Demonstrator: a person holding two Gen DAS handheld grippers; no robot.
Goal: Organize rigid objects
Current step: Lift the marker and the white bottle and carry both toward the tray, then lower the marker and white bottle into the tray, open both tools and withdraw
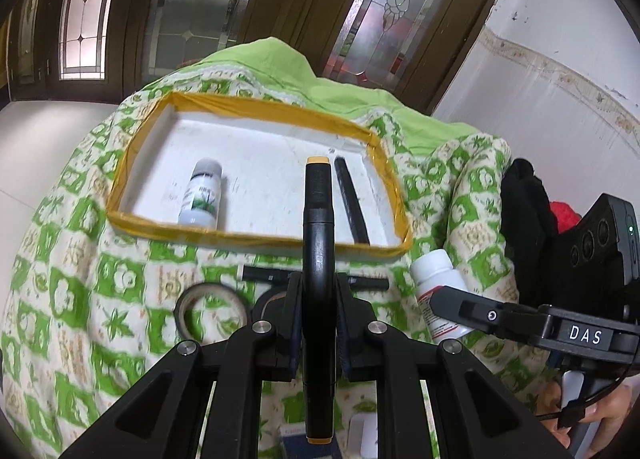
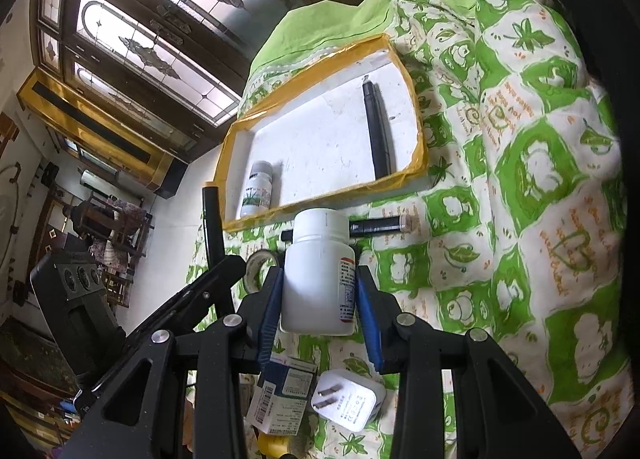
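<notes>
My left gripper [image 1: 318,295] is shut on a black marker [image 1: 318,219] with orange ends, held above the cloth and pointing at the yellow-rimmed white tray [image 1: 256,237]. In the tray lie a small grey-capped bottle [image 1: 202,193] and a black pen-like stick [image 1: 352,199]. My right gripper [image 2: 320,291] is shut on a white pill bottle [image 2: 320,275], held upright above the cloth in front of the tray [image 2: 320,189]; this bottle also shows in the left wrist view [image 1: 438,291].
On the green-patterned cloth [image 2: 520,179] lie a tape roll [image 1: 212,309], a black pen [image 2: 380,225], a white plug adapter [image 2: 348,399] and a small medicine box [image 2: 282,395]. A dark garment [image 1: 524,211] lies at the right. Glass doors stand behind.
</notes>
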